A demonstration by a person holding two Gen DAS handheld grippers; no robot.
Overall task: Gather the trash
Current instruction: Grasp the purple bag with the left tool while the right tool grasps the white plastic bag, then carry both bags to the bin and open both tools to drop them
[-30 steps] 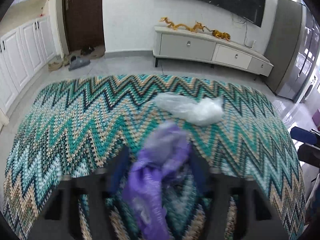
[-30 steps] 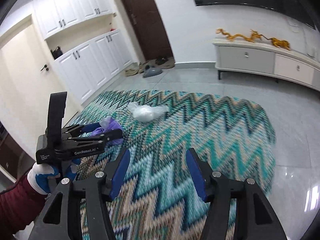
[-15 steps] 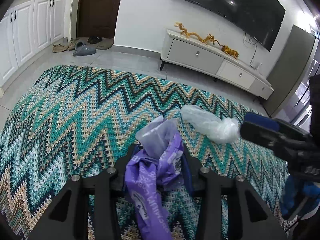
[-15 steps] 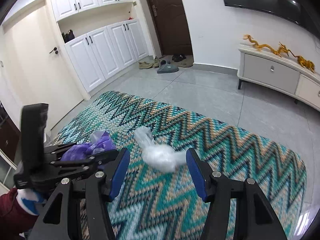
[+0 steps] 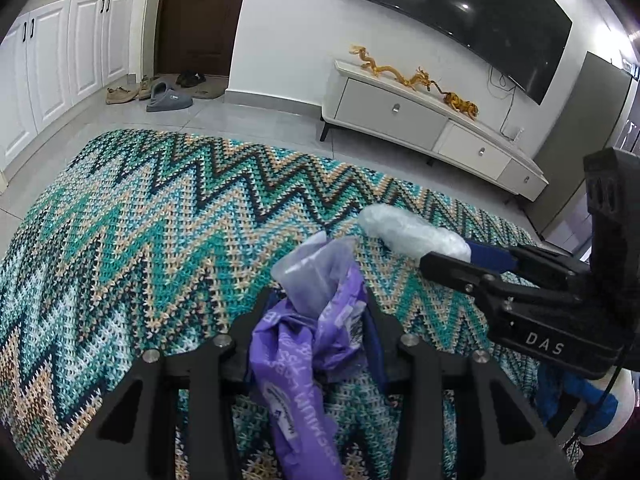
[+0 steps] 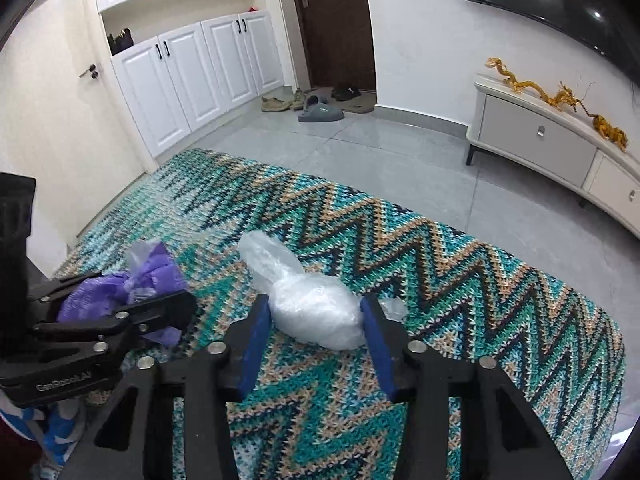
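Note:
A crumpled purple plastic bag (image 5: 288, 360) is clamped in my left gripper (image 5: 318, 300), just above the zigzag knitted cloth (image 5: 160, 220). To its right lies a clear plastic bag (image 5: 408, 232), bunched into a lump on the cloth. My right gripper (image 6: 314, 304) straddles that clear bag (image 6: 320, 320); its jaws are closing and both blue pads (image 6: 256, 320) touch the bag's sides. The left wrist view shows the right gripper (image 5: 448, 254) coming in from the right at the bag's end. In the right wrist view the left gripper (image 6: 148, 288) holds the purple bag (image 6: 92, 300) at lower left.
The cloth (image 6: 440, 260) drops off at its far and right edges onto grey floor tiles. A white TV cabinet (image 5: 400, 116) stands by the far wall, slippers (image 6: 320, 112) lie by the dark door, and white cupboards (image 6: 192, 76) line the left. A gloved hand (image 5: 576, 404) holds the right gripper.
My right gripper moved in over the clear bag and its jaws narrowed onto it. The left gripper kept hold of the purple bag and shifted slightly.

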